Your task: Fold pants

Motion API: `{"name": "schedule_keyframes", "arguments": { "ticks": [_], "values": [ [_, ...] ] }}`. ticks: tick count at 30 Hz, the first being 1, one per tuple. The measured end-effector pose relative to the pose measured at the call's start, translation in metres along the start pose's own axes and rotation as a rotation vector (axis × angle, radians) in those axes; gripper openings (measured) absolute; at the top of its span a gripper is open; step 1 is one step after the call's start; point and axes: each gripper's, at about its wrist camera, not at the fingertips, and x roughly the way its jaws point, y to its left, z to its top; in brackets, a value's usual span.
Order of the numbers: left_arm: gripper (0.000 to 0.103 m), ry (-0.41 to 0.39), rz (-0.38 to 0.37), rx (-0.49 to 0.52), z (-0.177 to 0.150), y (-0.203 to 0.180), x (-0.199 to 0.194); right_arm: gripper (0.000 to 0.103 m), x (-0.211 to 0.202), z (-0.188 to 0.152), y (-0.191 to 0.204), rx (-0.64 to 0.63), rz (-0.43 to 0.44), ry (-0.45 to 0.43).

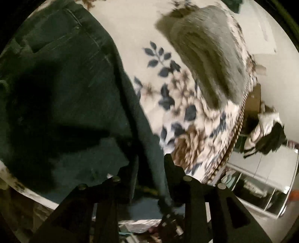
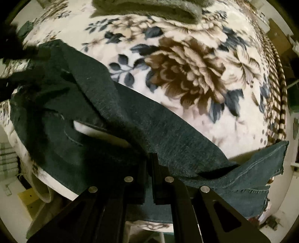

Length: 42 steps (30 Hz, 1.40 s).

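Note:
Dark green pants (image 1: 61, 97) lie on a floral blanket (image 1: 186, 119), filling the left of the left wrist view, seam and pocket stitching showing at the top. My left gripper (image 1: 147, 168) is shut on a fold of the pants fabric that runs down between its fingers. In the right wrist view the pants (image 2: 130, 119) stretch from upper left to lower right, with a hem end (image 2: 261, 168) hanging at the right. My right gripper (image 2: 149, 160) is shut on the pants fabric, lifting it off the blanket (image 2: 186, 74).
A folded grey garment (image 1: 209, 56) lies on the blanket at the back; it also shows in the right wrist view (image 2: 149, 9). The bed's patterned edge (image 1: 237, 130) drops off at the right, with clutter (image 1: 265, 134) and white furniture (image 1: 261, 168) beyond.

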Motion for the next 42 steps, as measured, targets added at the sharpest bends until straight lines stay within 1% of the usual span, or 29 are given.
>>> {"name": "schedule_keyframes", "arguments": {
  "ticks": [3, 4, 7, 9, 10, 11, 13, 16, 18, 22, 24, 26, 28, 31, 32, 33, 35, 37, 39, 40, 41, 42],
  "values": [
    [0.026, 0.021, 0.061, 0.001, 0.024, -0.009, 0.019, 0.005, 0.006, 0.002, -0.005, 0.039, 0.009, 0.015],
    [0.026, 0.033, 0.093, 0.005, 0.031, -0.009, 0.025, 0.005, 0.008, 0.003, -0.007, 0.061, 0.017, 0.020],
    [0.026, 0.062, 0.150, 0.012, 0.047, -0.010, 0.042, 0.005, 0.013, 0.005, -0.012, 0.107, 0.026, 0.030],
    [0.024, 0.068, 0.165, 0.031, 0.051, -0.012, 0.048, 0.005, 0.017, 0.009, -0.015, 0.132, 0.031, 0.042],
    [0.020, 0.051, 0.193, 0.068, 0.052, -0.017, 0.051, 0.005, 0.020, 0.011, -0.015, 0.146, 0.033, 0.052],
    [0.004, 0.035, 0.212, 0.094, 0.052, -0.019, 0.052, 0.005, 0.022, 0.012, -0.016, 0.153, 0.033, 0.056],
    [0.003, -0.004, 0.227, 0.159, 0.047, -0.023, 0.049, 0.005, 0.024, 0.014, -0.016, 0.159, 0.025, 0.057],
    [0.003, -0.069, 0.208, 0.208, 0.031, -0.020, 0.034, 0.005, 0.022, 0.020, -0.016, 0.159, 0.014, 0.056],
    [0.003, -0.101, 0.189, 0.206, 0.024, -0.013, 0.020, 0.005, 0.019, 0.023, -0.016, 0.155, 0.008, 0.051],
    [0.003, -0.166, 0.132, 0.158, -0.006, 0.012, -0.015, 0.005, 0.010, 0.022, -0.015, 0.136, -0.003, 0.037],
    [0.003, -0.196, 0.102, 0.130, -0.026, 0.028, -0.031, 0.005, 0.003, 0.019, -0.015, 0.119, -0.006, 0.031],
    [0.003, -0.216, 0.081, 0.091, -0.047, 0.043, -0.040, 0.005, -0.005, 0.014, -0.014, 0.092, -0.013, 0.025],
    [0.003, -0.233, 0.070, 0.059, -0.067, 0.058, -0.046, 0.005, -0.010, 0.007, -0.003, 0.056, -0.028, 0.024],
    [0.002, -0.248, 0.062, 0.005, -0.098, 0.086, -0.046, 0.005, -0.011, -0.015, 0.009, -0.012, -0.055, 0.032],
    [0.002, -0.250, 0.061, -0.011, -0.104, 0.093, -0.047, 0.005, -0.009, -0.023, 0.013, -0.026, -0.059, 0.037],
    [0.002, -0.249, 0.061, -0.033, -0.111, 0.104, -0.047, 0.005, -0.007, -0.028, 0.015, -0.039, -0.063, 0.044],
    [0.002, -0.242, 0.069, -0.066, -0.122, 0.120, -0.040, 0.005, 0.000, -0.051, 0.024, -0.077, -0.072, 0.062],
    [0.002, -0.225, 0.083, -0.079, -0.126, 0.132, -0.031, 0.005, 0.008, -0.071, 0.031, -0.105, -0.079, 0.081],
    [0.005, -0.206, 0.108, -0.097, -0.126, 0.140, -0.023, 0.005, 0.017, -0.084, 0.043, -0.121, -0.087, 0.096],
    [0.006, -0.190, 0.147, -0.103, -0.126, 0.141, -0.021, 0.005, 0.024, -0.090, 0.046, -0.126, -0.087, 0.107],
    [0.006, -0.173, 0.201, -0.099, -0.128, 0.138, -0.020, 0.008, 0.029, -0.094, 0.046, -0.131, -0.086, 0.120],
    [0.006, -0.175, 0.214, -0.087, -0.130, 0.134, -0.022, 0.020, 0.033, -0.096, 0.047, -0.131, -0.079, 0.132]
  ]
}}
